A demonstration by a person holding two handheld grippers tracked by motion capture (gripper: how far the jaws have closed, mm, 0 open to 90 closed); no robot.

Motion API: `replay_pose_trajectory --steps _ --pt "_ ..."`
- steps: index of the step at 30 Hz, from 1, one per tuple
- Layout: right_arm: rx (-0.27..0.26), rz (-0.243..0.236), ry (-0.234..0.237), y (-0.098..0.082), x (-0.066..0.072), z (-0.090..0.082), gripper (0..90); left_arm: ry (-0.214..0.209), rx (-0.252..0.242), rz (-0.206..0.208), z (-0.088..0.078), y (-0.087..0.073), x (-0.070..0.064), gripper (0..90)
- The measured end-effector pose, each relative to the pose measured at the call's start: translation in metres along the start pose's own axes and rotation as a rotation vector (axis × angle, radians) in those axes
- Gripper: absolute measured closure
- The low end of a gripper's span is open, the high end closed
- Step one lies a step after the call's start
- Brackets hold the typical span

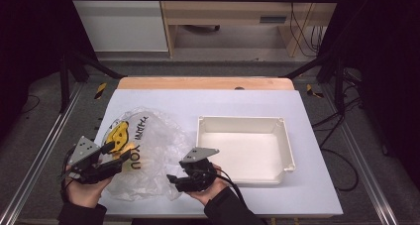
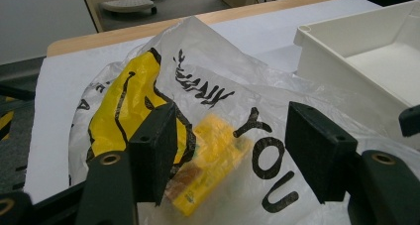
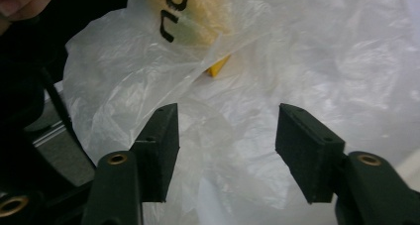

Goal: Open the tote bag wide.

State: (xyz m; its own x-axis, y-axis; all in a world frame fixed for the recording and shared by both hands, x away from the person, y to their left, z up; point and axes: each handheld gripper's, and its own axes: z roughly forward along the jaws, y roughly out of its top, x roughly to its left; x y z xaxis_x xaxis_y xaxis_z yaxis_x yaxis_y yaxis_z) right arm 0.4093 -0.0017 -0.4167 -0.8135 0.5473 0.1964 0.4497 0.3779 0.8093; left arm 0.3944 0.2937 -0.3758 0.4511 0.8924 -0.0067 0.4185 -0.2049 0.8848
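Step in hand, by my reading: getting hold of the plastic bag (image 1: pixel 143 153), which lies crumpled on the left half of the bench (image 1: pixel 317 185) with a yellow packet (image 2: pixel 210 160) inside; left gripper (image 1: pixel 121 158) at its near-left edge and right gripper (image 1: pixel 173 178) at its near-right edge both have jaws apart, film between them, nothing pinched. Next move likely calls for closing on a fold of film. Bench covered pale, white tray (image 1: pixel 285 150) right, dark frame and cables around.
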Motion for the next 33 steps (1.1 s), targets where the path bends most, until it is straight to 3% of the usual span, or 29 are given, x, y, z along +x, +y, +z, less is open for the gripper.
replay_pose_trajectory --steps 4,7,8,9,10,14,17,20,23,24,25,27,29,30,33 --pt "0.001 -0.010 0.000 0.000 0.002 0.001 43.0 0.001 0.003 0.007 0.000 0.000 -0.001 36.4" --pt "-0.066 -0.008 -0.024 0.005 0.002 -0.010 41.2 -0.002 0.008 0.005 0.002 -0.001 -0.001 36.4" --pt "-0.114 -0.010 -0.036 0.010 0.003 -0.017 40.2 -0.001 0.009 0.006 0.002 -0.001 -0.001 36.4" --pt "-0.114 -0.010 -0.036 0.010 0.003 -0.017 40.2 0.001 0.012 0.007 0.003 -0.002 -0.001 36.4" --pt "-0.163 -0.013 -0.040 0.014 0.007 -0.023 39.7 0.003 0.013 0.008 0.003 -0.002 -0.001 36.8" --pt "-0.197 -0.021 -0.032 0.017 0.014 -0.026 38.5 0.001 0.012 0.007 0.003 -0.002 0.000 36.8" --pt "-0.178 -0.027 -0.005 0.016 0.019 -0.020 37.7 0.001 0.013 0.007 0.004 -0.003 0.000 36.6" --pt "-0.123 -0.034 0.005 0.010 0.021 -0.008 37.8 -0.001 0.012 0.006 0.003 -0.002 0.000 36.3" --pt "-0.048 -0.029 0.039 0.000 0.018 0.007 45.8 -0.005 0.011 0.003 0.003 -0.001 0.000 35.5" --pt "-0.048 -0.029 0.039 0.000 0.018 0.007 45.8 -0.006 0.009 0.002 0.003 -0.001 -0.001 35.5" --pt "-0.021 -0.041 0.060 -0.004 0.018 0.012 56.4 -0.011 0.009 0.001 0.003 -0.001 -0.001 34.9" --pt "-0.011 -0.055 0.067 -0.005 0.019 0.014 60.6 -0.017 0.011 -0.001 0.003 -0.001 -0.002 34.4" --pt "0.005 -0.070 0.076 -0.007 0.019 0.016 72.3 -0.025 0.014 0.000 0.004 -0.001 -0.004 33.7" --pt "0.017 -0.091 0.081 -0.009 0.021 0.017 82.5 -0.030 0.014 0.000 0.004 0.000 -0.005 33.1" --pt "0.020 -0.107 0.085 -0.010 0.023 0.018 87.6 -0.052 0.017 -0.001 0.006 0.000 -0.011 32.6"
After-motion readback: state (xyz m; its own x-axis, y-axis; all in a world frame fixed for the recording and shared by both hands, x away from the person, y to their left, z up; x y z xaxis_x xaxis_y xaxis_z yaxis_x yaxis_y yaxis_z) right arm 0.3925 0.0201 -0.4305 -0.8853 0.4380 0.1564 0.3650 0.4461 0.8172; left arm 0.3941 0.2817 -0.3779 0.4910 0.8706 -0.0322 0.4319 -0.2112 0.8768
